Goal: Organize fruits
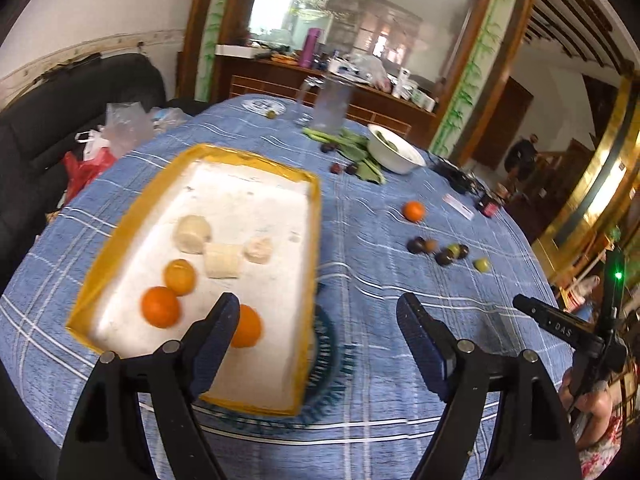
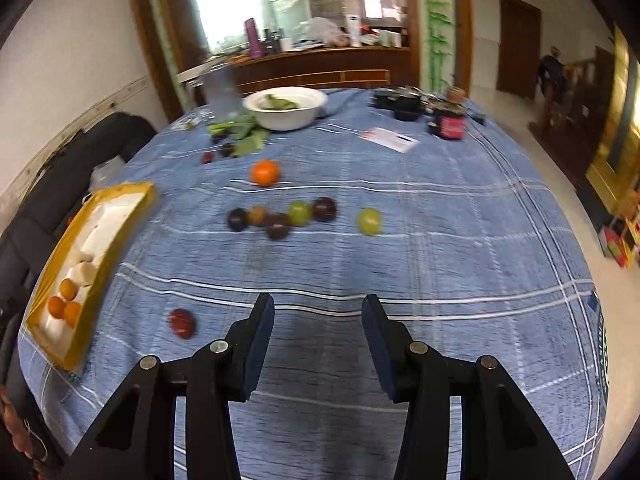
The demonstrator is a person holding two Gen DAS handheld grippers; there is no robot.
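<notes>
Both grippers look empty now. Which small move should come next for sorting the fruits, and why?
Probably the right gripper should go forward to the loose orange on the tablecloth. Its jaws stand open with nothing between them, and three oranges already lie in the yellow-rimmed tray, so this one likely belongs with them. The left gripper is also open and empty, beside the tray.
</notes>
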